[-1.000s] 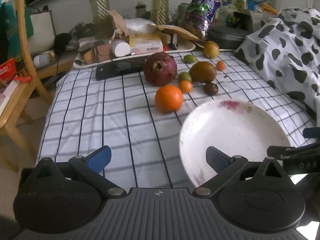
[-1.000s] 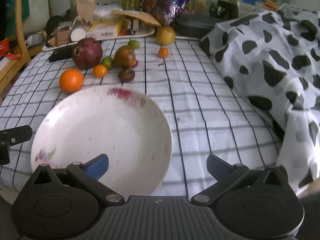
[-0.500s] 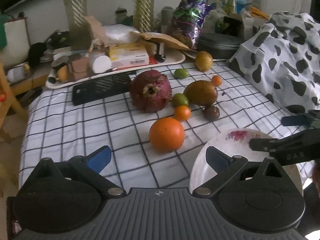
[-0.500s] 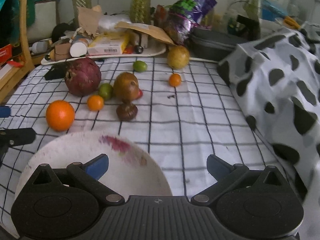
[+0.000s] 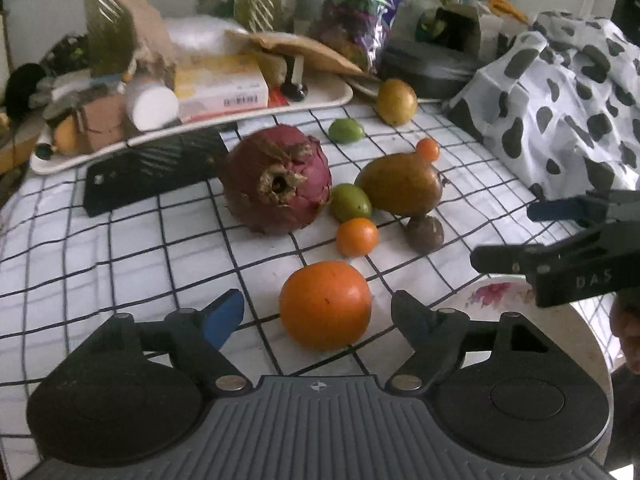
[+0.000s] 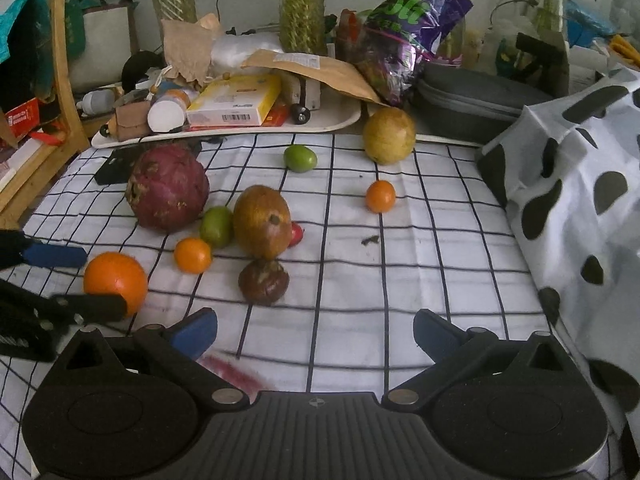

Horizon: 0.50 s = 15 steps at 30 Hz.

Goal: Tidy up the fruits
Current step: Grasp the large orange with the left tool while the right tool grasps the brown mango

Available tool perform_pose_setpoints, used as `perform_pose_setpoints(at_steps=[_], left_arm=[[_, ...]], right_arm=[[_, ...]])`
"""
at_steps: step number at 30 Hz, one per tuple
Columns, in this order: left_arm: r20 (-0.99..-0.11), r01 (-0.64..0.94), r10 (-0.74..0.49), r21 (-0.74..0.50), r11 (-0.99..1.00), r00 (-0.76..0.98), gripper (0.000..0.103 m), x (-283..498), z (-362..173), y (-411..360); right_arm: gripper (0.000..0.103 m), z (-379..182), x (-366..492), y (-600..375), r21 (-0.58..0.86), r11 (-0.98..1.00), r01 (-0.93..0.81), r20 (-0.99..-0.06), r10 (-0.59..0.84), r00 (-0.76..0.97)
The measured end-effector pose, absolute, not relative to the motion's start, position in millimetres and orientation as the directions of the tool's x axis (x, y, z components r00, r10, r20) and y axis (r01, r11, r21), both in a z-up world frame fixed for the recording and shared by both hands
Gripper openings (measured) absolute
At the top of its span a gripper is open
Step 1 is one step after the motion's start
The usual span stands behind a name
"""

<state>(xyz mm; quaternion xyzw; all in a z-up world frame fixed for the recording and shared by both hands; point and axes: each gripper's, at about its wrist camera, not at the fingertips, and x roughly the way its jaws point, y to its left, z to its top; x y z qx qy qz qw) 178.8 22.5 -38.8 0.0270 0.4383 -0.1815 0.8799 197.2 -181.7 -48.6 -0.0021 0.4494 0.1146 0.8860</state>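
With my left fingers point(image 5: 318, 316) spread wide around the orange point(image 5: 325, 305), I should centre them, then squeeze gently before lifting.

Orange point(image 5: 325, 305) before dragon fruit point(image 5: 277, 179) — plate point(image 5: 496, 292) rightward

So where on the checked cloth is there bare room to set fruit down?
Bare patches: between the small orange citrus and the cow-print fabric; left of the big orange, below the black slab. Crowded: around the red-purple round fruit and brown-yellow mango.
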Motion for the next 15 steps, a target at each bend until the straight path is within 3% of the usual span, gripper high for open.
perform_pose_setpoints(at_steps=[1, 4, 13, 15], left_arm=[[-0.782, 0.347, -0.301, -0.115, 0.931, 0.546, 0.074, 181, -40, 22], [-0.791, 0.362, -0.318, -0.132, 0.923, 0.523, 0.053, 189, -45, 22], [-0.783, 0.386, -0.332, -0.129, 0.914, 0.526, 0.051, 194, -40, 22], [-0.781, 0.386, -0.314, -0.102, 0.917, 0.54, 0.051, 194, -38, 22]], right_arm=[[0.103, -49, 200, -181, 0.104, 0.972, -0.209, -0.796, 0.207, 0.569], [0.103, -49, 209, -180, 0.121, 0.968, -0.221, -0.792, 0.229, 0.567], [0.102, -47, 236, -171, 0.171, 0.939, -0.299, -0.745, 0.322, 0.584], [0.093, -47, 245, -167, 0.18, 0.93, -0.321, -0.736, 0.344, 0.583]])
